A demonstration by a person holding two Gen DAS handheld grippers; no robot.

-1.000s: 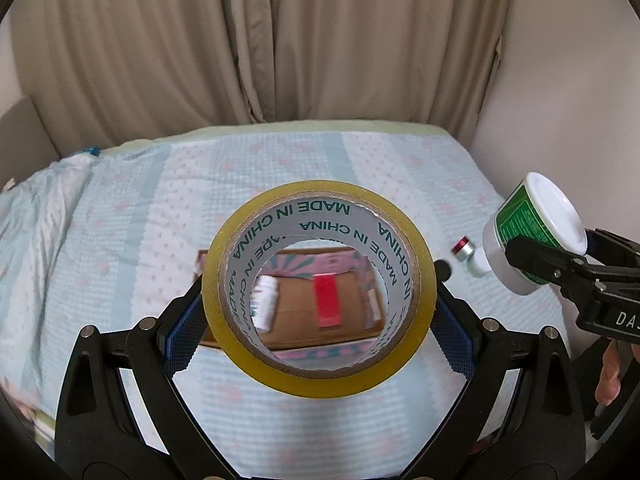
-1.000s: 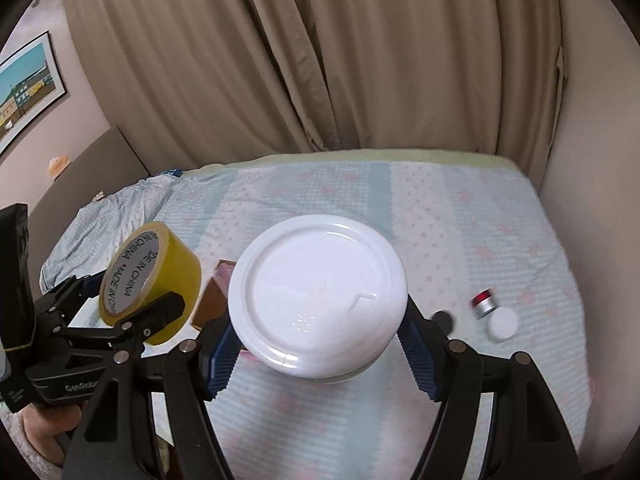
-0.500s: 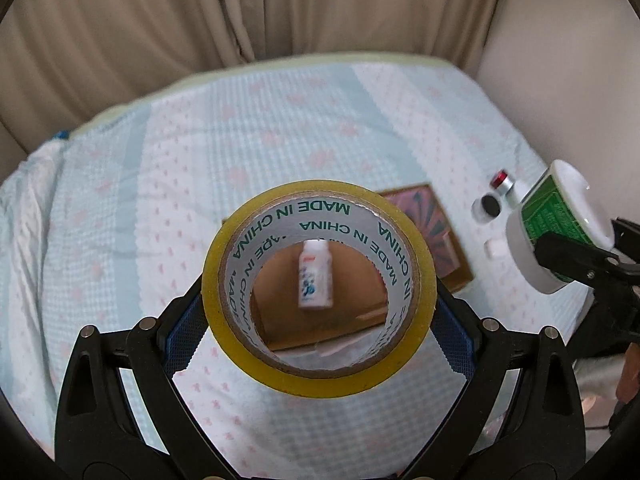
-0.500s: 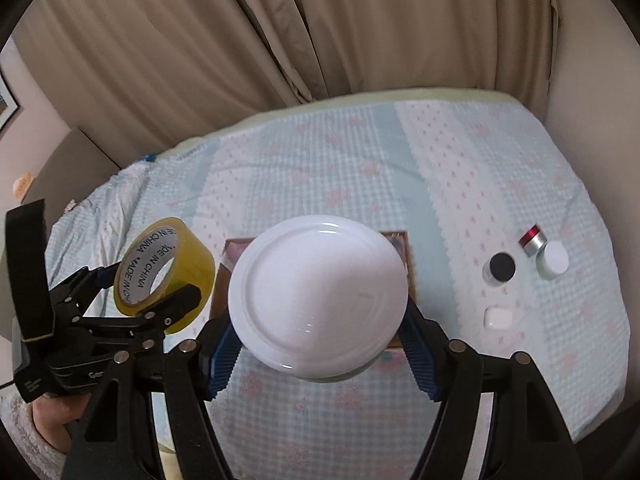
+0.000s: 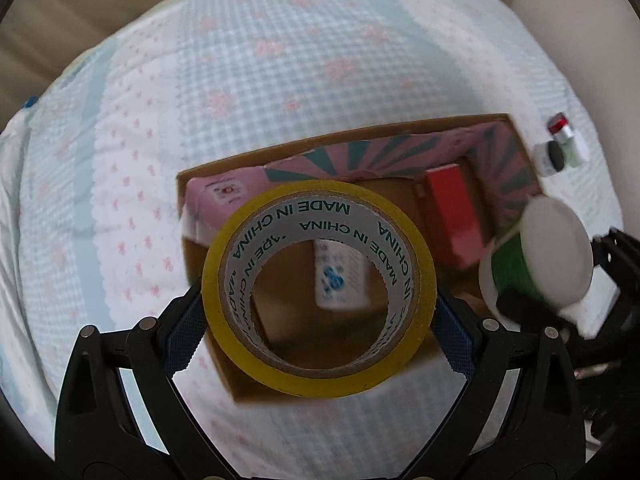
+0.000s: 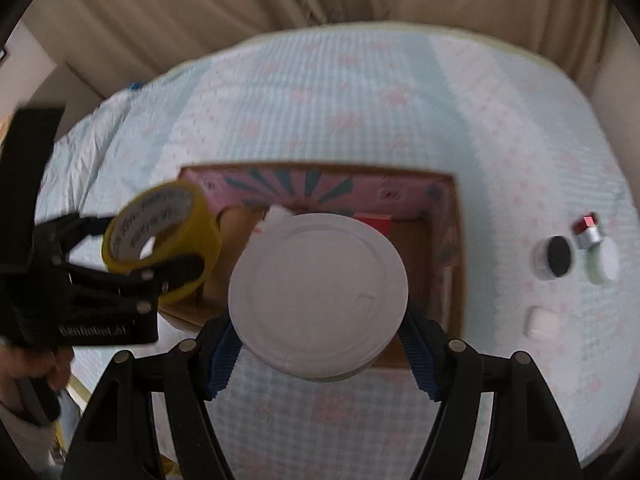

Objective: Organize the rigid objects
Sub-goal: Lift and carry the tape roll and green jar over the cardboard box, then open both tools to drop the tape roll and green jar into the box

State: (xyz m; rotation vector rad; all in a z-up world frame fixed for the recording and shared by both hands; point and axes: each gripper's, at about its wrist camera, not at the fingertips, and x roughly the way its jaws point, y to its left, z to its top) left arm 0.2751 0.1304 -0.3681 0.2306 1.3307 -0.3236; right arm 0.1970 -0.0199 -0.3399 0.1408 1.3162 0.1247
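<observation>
Over the cardboard box (image 5: 516,136) on the bed (image 5: 280,60), your left tool (image 5: 318,316) clamps the tape roll (image 5: 319,314); right tool (image 6: 318,344) clamps the white-lidded jar (image 6: 318,292), both approx. above box opening.

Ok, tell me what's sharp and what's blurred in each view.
Left wrist view: the tape roll in the left gripper is sharp, the cardboard box and white jar smeared. Right wrist view: soft throughout, the jar's lid in the right gripper clearest; fisheye bends the bed edges.

One tape roll (image 5: 319,294), one tub (image 6: 318,294), one box (image 6: 456,280), four small items (image 6: 554,257).
</observation>
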